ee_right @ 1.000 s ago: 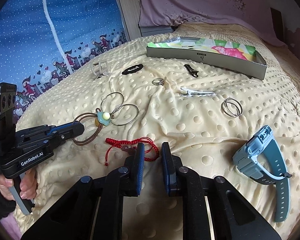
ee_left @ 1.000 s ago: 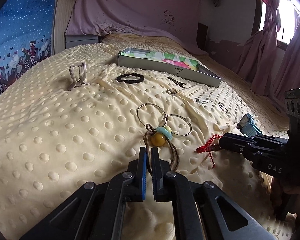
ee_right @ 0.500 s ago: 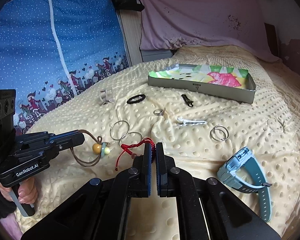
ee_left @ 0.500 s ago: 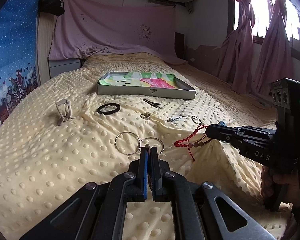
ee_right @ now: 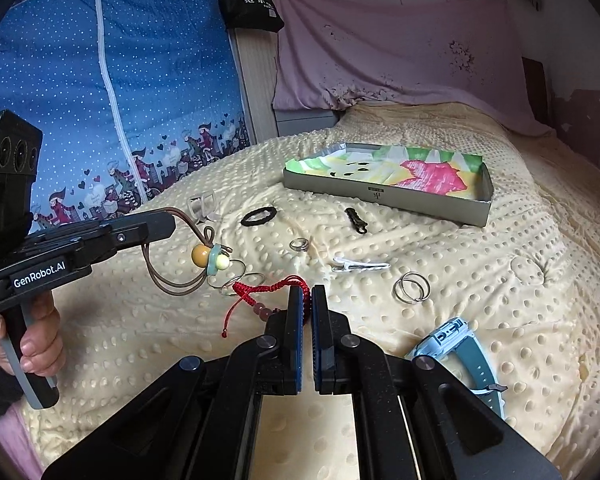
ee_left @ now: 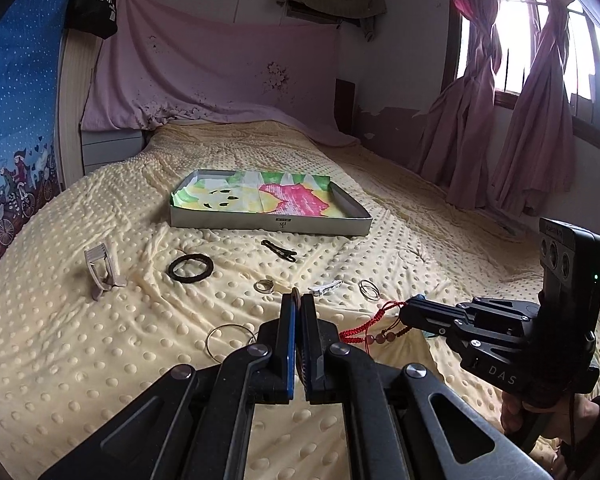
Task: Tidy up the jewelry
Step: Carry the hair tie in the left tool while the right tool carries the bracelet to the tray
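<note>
Two handheld black grippers hang above a pale yellow dotted bedspread (ee_right: 500, 248), each clamped tight on a piece of jewelry.

The left gripper (ee_right: 168, 226) pinches the top of a brown leather cord necklace (ee_right: 172, 280), whose amber bead and pale blue-green charm (ee_right: 211, 259) dangle below, off the bed. The right gripper (ee_right: 307, 292) has its blue-padded jaws closed on a red braided cord bracelet with pinkish beads (ee_right: 256, 296), which droops in a slack loop to the left of the jaws.

Both pieces look very light and limp. They will likely swing and sag when moved, so the grip belongs on the cord itself, as now; the smooth, round beads would probably slip. The thin cords could slide through the pads if jerked.

Farther up the bed sits a shallow grey cardboard tray lined with bright green, yellow and pink paper (ee_right: 384, 196), a likely home for these pieces. Between lie a black hair tie (ee_right: 259, 216), a silver ring (ee_right: 299, 244), a white hair clip (ee_right: 360, 266), thin metal hoops (ee_right: 411, 287) and a light blue wristwatch (ee_right: 460, 344).
</note>
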`<state>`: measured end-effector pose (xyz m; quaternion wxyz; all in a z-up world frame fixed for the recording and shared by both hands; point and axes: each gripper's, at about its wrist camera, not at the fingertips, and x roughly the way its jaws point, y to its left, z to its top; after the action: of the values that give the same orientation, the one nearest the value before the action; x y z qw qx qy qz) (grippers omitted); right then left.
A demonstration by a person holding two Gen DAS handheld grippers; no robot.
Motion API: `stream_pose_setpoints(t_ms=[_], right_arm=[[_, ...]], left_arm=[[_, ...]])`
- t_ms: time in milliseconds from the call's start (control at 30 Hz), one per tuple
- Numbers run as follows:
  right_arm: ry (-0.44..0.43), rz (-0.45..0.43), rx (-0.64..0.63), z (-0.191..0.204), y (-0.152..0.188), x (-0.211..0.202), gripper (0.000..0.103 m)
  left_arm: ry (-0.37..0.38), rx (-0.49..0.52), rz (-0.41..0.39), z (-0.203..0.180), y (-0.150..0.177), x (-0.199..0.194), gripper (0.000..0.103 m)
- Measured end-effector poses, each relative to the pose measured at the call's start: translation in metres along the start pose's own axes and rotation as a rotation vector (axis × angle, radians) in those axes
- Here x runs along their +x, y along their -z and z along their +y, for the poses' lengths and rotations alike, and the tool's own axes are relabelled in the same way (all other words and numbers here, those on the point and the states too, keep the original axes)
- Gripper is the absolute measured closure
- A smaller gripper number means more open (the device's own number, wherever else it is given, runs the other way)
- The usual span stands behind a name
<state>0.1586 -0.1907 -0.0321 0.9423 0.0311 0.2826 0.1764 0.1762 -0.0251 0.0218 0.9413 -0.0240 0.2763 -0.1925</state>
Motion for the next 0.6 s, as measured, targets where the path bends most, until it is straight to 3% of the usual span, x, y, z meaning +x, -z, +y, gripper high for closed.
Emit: stream_pose_setpoints(t_ms=[300,600], right_arm=[[0.036,-0.002,0.024,-0.021,-0.021,0.015,0.099],[0.13,-0.066,0.108,-0.064,-0.085,0.047,0.099]], left_arm=[[0.041,-0.085,0.02,0.01,-0.005,0.029,0.1],[0.061,-0.082,-0.021,0.015,-0.063,0.085,0.1]])
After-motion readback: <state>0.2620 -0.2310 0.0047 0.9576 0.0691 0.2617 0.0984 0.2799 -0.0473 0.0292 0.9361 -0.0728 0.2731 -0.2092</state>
